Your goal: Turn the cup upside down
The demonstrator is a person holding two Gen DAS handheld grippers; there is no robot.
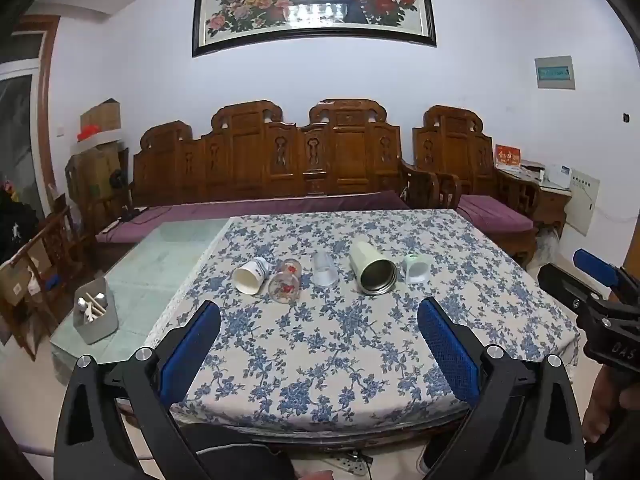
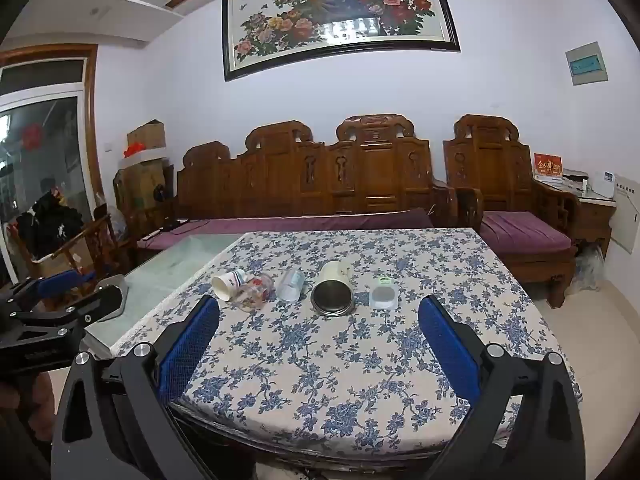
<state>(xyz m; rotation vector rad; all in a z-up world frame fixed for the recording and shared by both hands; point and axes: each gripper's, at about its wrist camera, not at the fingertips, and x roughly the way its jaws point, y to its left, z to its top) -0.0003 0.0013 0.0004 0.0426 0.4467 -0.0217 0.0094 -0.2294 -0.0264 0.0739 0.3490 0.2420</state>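
Note:
Several cups lie on their sides in a row on the blue-flowered tablecloth (image 1: 340, 340), mouths toward me. From the left: a white paper cup (image 1: 250, 274) (image 2: 226, 283), a clear glass with red print (image 1: 285, 283) (image 2: 253, 295), a clear plastic cup (image 1: 325, 269) (image 2: 291, 286), a cream steel-lined tumbler (image 1: 373, 268) (image 2: 333, 290) and a small pale green cup (image 1: 417, 269) (image 2: 384, 295). My left gripper (image 1: 320, 332) is open and empty, near the table's front edge. My right gripper (image 2: 320, 332) is open and empty, likewise short of the cups.
A grey utensil holder (image 1: 96, 316) stands on the bare glass tabletop at the left. A carved wooden sofa (image 1: 280, 160) with purple cushions runs behind the table. The right gripper shows at the right edge of the left wrist view (image 1: 600, 300).

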